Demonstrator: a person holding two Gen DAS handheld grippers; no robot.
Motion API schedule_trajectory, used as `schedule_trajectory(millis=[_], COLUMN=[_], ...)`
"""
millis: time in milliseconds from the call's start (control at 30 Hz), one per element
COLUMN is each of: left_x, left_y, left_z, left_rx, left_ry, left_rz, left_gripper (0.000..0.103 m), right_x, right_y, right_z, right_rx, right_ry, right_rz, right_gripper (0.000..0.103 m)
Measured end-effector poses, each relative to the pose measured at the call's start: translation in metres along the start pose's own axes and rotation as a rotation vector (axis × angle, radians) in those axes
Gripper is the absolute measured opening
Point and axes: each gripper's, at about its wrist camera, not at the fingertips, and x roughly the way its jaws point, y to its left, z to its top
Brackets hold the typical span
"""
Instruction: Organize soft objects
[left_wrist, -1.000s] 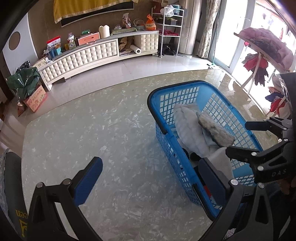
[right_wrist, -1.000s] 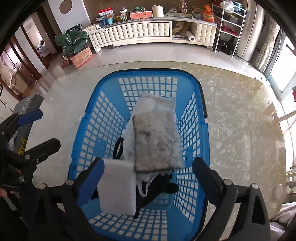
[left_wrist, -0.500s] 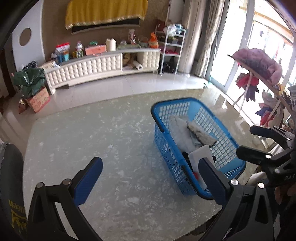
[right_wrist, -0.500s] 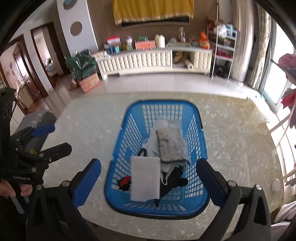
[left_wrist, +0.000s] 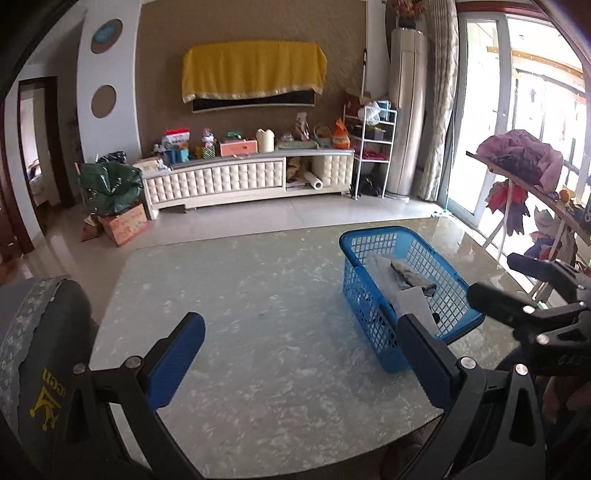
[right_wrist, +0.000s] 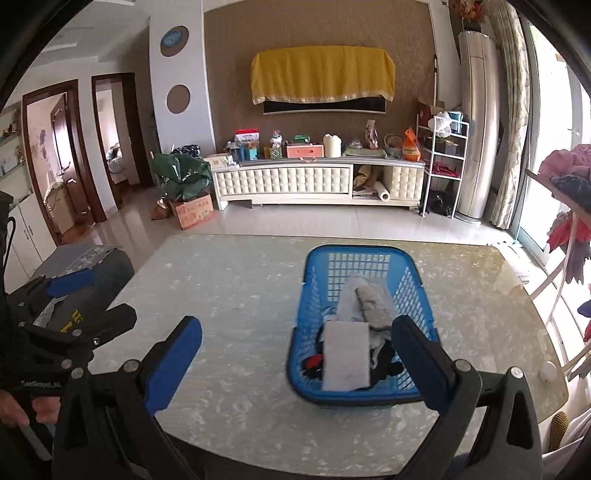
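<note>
The left gripper (left_wrist: 301, 363) is spread wide with nothing between its 2 blue-padded fingers (left_wrist: 176, 360), and it sits above the near part of the marble-patterned table (left_wrist: 236, 295). Ahead and to its right stands the blue plastic laundry basket (left_wrist: 373, 321), well apart from the fingertips.

The right gripper (right_wrist: 297, 360) is likewise spread wide and holds nothing. The basket (right_wrist: 314, 295) lies just ahead of it, toward its right finger, whose pad overlaps the basket's near right rim in this view; whether they touch cannot be told.

Inside the basket, a white rectangular pad (right_wrist: 346, 354) leans against the near end. Beyond it lies a gray fuzzy cloth (right_wrist: 375, 302) on a pale cloth (right_wrist: 349, 299), with dark garments (right_wrist: 384, 360) and a bit of red (right_wrist: 314, 360) below.

A dark chair back (left_wrist: 40, 354) stands left of the left gripper.
</note>
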Motion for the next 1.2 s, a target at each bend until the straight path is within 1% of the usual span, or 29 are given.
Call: schedule_trajectory(millis=[167, 267, 333, 400, 500, 667, 1200], left_x=[-0.016, -0.021, -0.025, -0.026, -0.028, -0.033, -0.038], left_y=[0.001, 0.004, 0.005, 0.004, 0.004, 0.004, 0.006], left_z=[-0.007, -0.01, -0.012, -0.013, -0.015, -0.018, -0.022], left_rx=[-0.006, -0.025, -0.025, -0.023, -0.027, -0.02, -0.027], left_ry=[-0.026, -0.022, -0.029, -0.032, -0.033, -0.037, -0.028], left_rz=[0.015, -0.011, 0.006, 0.017, 0.01, 0.021, 0.009], left_gripper=[0.103, 0.103, 0.103, 0.103, 0.103, 0.103, 0.103], right_x=[-0.01, -0.014, -0.014, -0.013, -0.011, -0.009, -0.014], right_y=[0.008, 0.01, 0.009, 0.008, 0.009, 0.006, 0.009], right_z=[-0.006, -0.007, -0.006, -0.005, -0.005, -0.003, -0.009], right_rx=[-0.01, -0.012, -0.011, -0.017, -0.021, -0.023, -0.023], right_ry=[-0.03, -0.044, -0.05, -0.05, -0.047, -0.043, -0.041], right_rz=[0.005, -0.003, 0.007, 0.01, 0.013, 0.016, 0.028], right_gripper=[0.103, 0.103, 0.103, 0.103, 0.103, 0.103, 0.103])
